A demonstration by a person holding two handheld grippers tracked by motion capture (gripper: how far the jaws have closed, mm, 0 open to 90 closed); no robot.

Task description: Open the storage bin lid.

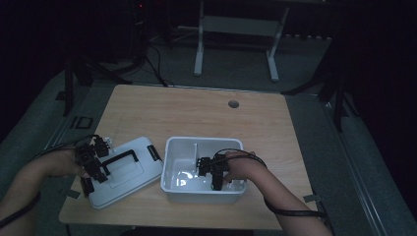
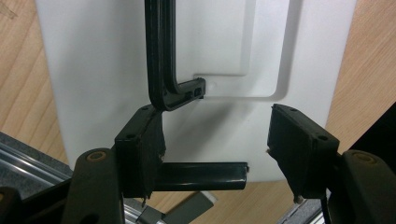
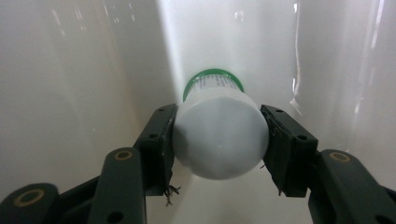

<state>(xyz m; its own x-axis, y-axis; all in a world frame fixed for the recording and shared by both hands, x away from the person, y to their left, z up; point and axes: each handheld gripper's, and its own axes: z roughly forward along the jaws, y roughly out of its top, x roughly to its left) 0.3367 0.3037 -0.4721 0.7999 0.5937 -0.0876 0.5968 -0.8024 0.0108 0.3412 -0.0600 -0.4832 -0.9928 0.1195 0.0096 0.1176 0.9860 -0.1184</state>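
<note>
A white lid (image 1: 133,172) with a black handle (image 1: 120,158) lies on the wooden table (image 1: 206,115) at the front left. My left gripper (image 1: 102,168) hovers over it, open. In the left gripper view the handle (image 2: 159,56) runs up past the left finger (image 2: 140,149) across the lid (image 2: 98,70), and a black latch bar (image 2: 205,176) lies below the jaws (image 2: 217,135). My right gripper (image 1: 210,173) reaches down into the white bin (image 1: 204,142). There its pads press on both sides of a white bottle (image 3: 219,149) with a green label, close to the bin wall (image 3: 70,93).
A round cable hole (image 1: 233,104) sits in the table's far middle. Behind the table stand the white legs of another desk (image 1: 199,54), with cables on the dark floor. Black stands flank the table on both sides.
</note>
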